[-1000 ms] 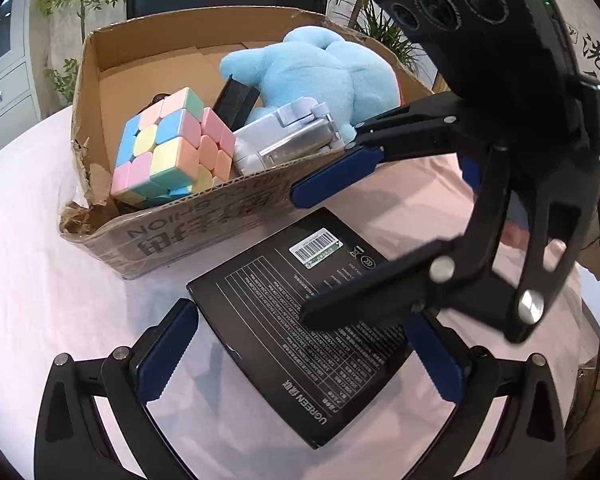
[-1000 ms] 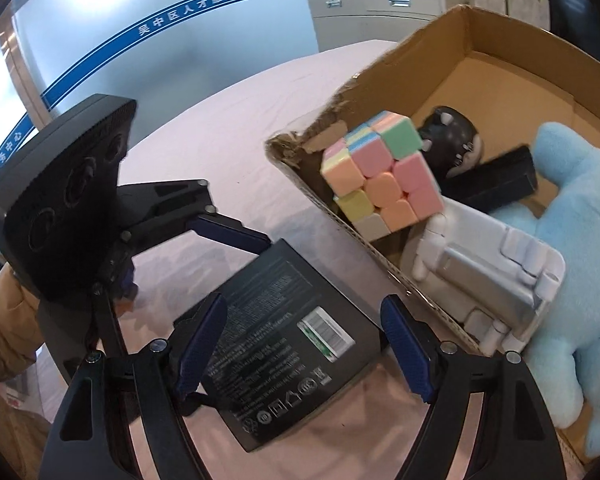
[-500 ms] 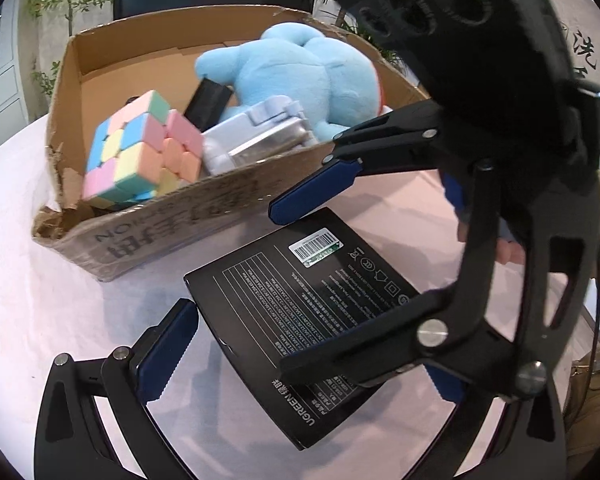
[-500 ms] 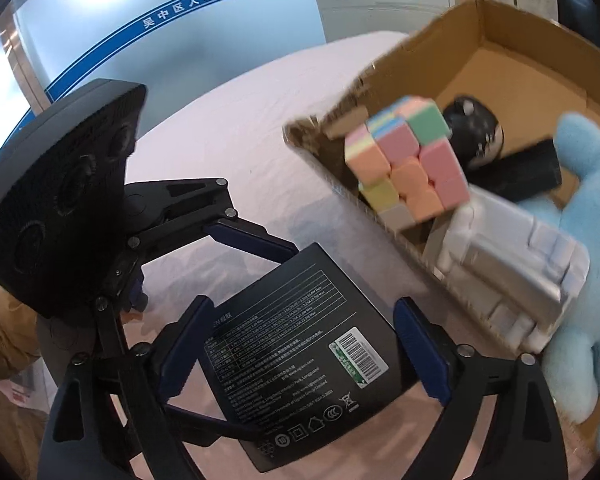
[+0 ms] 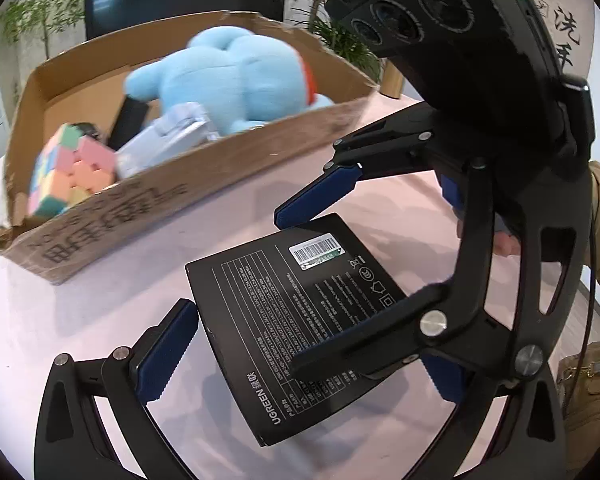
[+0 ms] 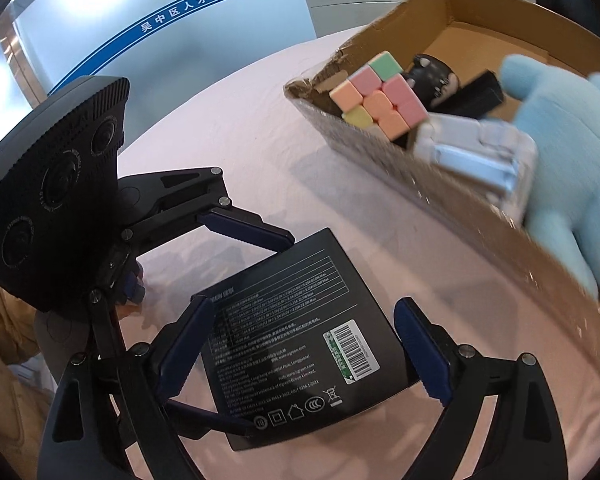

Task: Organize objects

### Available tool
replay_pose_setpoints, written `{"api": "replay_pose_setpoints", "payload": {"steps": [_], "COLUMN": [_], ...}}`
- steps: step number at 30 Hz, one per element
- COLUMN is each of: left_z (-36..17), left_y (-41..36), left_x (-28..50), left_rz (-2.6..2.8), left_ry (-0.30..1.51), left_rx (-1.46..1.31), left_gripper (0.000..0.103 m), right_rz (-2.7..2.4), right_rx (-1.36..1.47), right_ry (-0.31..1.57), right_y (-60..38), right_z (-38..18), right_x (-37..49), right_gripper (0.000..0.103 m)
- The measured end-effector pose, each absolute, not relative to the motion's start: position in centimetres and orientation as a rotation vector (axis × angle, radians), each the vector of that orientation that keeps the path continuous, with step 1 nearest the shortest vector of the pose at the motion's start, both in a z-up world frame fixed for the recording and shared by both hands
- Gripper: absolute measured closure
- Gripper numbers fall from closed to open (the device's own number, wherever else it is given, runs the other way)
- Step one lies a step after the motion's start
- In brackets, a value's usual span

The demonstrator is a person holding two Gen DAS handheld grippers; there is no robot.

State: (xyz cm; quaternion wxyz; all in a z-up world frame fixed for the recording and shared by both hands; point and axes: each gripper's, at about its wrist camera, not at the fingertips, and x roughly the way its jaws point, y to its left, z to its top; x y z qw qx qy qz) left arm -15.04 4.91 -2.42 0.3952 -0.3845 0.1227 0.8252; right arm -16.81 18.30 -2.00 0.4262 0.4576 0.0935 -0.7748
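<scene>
Blue-padded jaws of the right gripper (image 6: 300, 352) stand wide, straddling the near end of the black carton (image 6: 300, 348); the pads sit just beside its two side edges, and firm contact cannot be confirmed. The left gripper (image 5: 296, 360) also stands spread, one pad beside the carton's left edge; its other pad is largely hidden behind the right gripper, so a grip cannot be confirmed there either.

The carton lies flat, label side up, on the pale tablecloth (image 6: 228, 136), between both tools, which approach it from adjacent sides. Both tools are about equally near.

The cardboard box (image 5: 148, 200) stands just beyond the carton's far corner, apart from it. It holds a pastel cube (image 6: 380, 96), a grey folded stand (image 6: 476, 156) and a blue plush toy (image 5: 236, 76). Open cloth remains on the carton's left side. Judgement: any lift must clear the box's near wall, and free floor shows mainly at the box's rear.
</scene>
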Motion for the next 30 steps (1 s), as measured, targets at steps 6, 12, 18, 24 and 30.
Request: {"api": "replay_pose_setpoints", "payload": {"steps": [6,12,18,24,30], "left_z": [-2.3,-2.1,-2.0,-1.9,-1.4], "left_y": [8.1,10.8,12.8,14.1,14.0], "left_x": [-13.0,-11.3,-9.0,-7.1,-6.2], "left_rz": [2.067,2.049,2.04,2.007,2.031], "left_ry": [0.335,0.357,0.4,0.404,0.476], "left_rx": [-0.956,-0.944,-0.928,-0.917,-0.884], "left_gripper": [0.001,0.001,0.001,0.001,0.001], "right_rz": [-1.971,-1.992,-2.009,-2.021,-2.054], "right_rx": [1.145,1.141,1.138,1.138,1.12], "right_ry": [0.218,0.18,0.174,0.16,0.144], "right_y": [21.5,24.6,26.0,27.8,28.1], "right_z": [-2.1,-1.9,-1.9,-1.8,-1.3], "right_x": [-14.1,-11.3,-9.7,-7.6,-7.2], "right_gripper": [0.011,0.011,0.011,0.011,0.011]}}
